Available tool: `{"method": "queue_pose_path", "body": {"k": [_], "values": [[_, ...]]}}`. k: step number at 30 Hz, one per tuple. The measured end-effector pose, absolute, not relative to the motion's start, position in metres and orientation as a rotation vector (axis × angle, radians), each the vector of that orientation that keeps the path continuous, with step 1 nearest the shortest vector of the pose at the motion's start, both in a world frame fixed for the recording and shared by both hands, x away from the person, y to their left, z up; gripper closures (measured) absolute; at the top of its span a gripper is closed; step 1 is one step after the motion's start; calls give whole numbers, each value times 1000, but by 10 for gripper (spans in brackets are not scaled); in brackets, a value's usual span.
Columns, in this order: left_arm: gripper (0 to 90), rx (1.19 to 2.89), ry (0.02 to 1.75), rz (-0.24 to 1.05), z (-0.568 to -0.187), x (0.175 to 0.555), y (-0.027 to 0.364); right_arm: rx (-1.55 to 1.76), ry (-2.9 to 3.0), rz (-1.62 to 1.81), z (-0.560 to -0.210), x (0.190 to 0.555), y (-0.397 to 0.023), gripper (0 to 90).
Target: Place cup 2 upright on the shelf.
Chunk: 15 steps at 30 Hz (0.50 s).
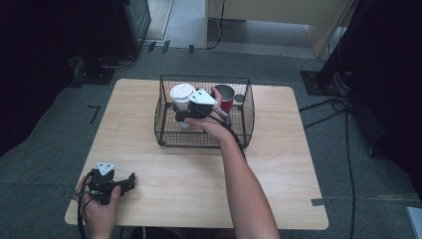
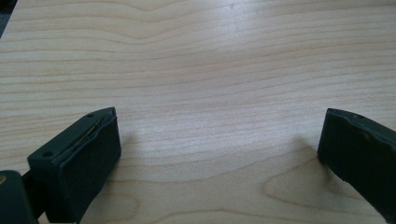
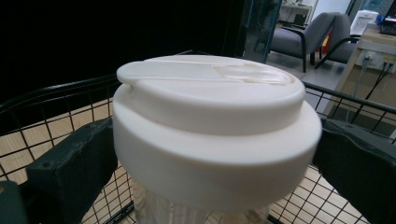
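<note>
The white-lidded cup [image 1: 182,95] stands in the wire basket [image 1: 166,135], at its ten o'clock corner. The right gripper [image 1: 180,115] has its jaws spread wide on either side of the cup, not pressing it. A red mug [image 1: 226,98] sits at two o'clock, just behind the hand. The left gripper [image 1: 130,179], open and empty, rests near the table's [image 1: 278,164] seven o'clock edge on bare wood.

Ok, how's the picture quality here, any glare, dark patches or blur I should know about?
High view: the room's edges are very dark, while the table is evenly lit and sharp enough. Left gripper view: a pale sheen of glare on the wood, with soft shadows beside the jaws. Right gripper view: the white lid looms large and slightly soft, the left background is black, and the basket wire stays readable.
</note>
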<state>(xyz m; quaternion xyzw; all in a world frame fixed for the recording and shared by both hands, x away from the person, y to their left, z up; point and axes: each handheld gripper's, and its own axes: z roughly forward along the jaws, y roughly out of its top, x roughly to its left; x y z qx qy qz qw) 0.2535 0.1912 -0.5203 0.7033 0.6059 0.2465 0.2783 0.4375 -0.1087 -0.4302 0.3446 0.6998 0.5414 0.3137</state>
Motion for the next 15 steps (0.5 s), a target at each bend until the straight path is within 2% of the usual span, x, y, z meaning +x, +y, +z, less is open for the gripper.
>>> {"method": "queue_pose_path", "body": {"k": [15], "values": [[1,1889,1625,663,-520,254,191,834,1824,1415,-410,426,-134,0]]}}
